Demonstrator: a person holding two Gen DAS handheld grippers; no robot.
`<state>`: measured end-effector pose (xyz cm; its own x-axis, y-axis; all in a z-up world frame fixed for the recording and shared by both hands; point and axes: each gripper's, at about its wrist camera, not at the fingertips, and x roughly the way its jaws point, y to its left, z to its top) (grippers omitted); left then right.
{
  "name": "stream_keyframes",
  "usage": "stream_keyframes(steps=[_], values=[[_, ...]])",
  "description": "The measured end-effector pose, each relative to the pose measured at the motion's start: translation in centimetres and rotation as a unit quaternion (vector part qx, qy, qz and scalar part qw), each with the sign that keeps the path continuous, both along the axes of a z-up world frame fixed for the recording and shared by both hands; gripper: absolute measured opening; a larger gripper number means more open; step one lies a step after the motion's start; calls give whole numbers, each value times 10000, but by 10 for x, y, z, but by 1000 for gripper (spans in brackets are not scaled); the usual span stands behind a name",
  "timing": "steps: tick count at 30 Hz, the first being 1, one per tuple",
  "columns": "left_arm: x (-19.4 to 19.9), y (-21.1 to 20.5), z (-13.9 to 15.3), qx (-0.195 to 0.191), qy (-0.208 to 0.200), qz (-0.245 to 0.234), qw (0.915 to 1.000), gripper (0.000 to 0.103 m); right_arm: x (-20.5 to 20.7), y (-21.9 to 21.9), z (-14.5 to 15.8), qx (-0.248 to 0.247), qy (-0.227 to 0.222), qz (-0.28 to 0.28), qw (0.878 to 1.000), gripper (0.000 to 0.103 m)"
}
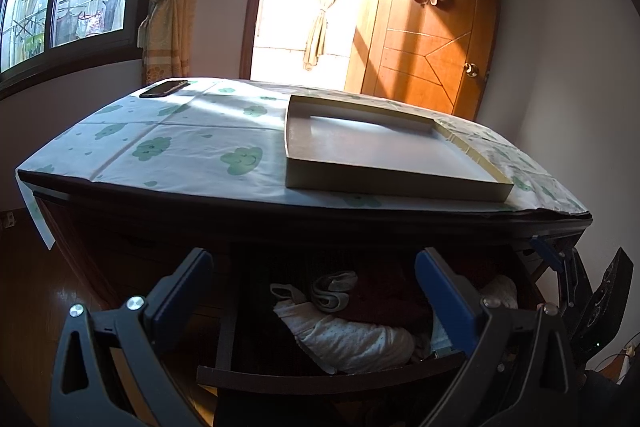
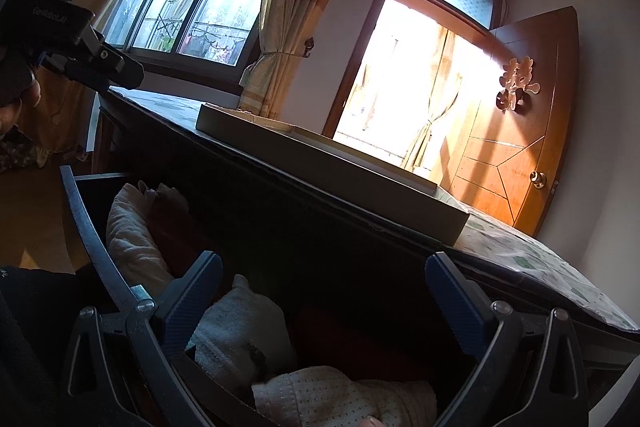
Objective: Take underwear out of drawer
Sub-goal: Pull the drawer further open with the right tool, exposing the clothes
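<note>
The dark wooden drawer [image 1: 320,381] stands pulled out under the table top and holds several rolled clothes. A white dotted underwear roll [image 1: 348,341] lies near its front, with a grey striped roll [image 1: 334,289] behind it. My left gripper [image 1: 316,287] hovers open above them and holds nothing. In the right wrist view my right gripper [image 2: 326,301] is open and empty over the drawer's right part, just above a pale grey roll [image 2: 240,327] and the dotted underwear [image 2: 344,395]. The drawer's back is in deep shadow.
A shallow cardboard box lid [image 1: 380,147] and a black phone [image 1: 164,89] lie on the table's cloud-print cloth [image 1: 192,147]. The table edge overhangs the drawer. A wooden door [image 1: 432,27] stands behind. A hand [image 2: 16,99] holds the left gripper [image 2: 96,63].
</note>
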<state>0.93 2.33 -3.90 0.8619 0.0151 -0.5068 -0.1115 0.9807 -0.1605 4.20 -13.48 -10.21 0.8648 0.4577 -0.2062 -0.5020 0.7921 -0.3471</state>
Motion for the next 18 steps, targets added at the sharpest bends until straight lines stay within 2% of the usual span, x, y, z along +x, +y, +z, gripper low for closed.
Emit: stream_keyframes(steps=[18], values=[[-1, 4, 1, -12, 22, 12, 10000, 103, -10, -6, 3, 107, 278, -80, 9995, 103]])
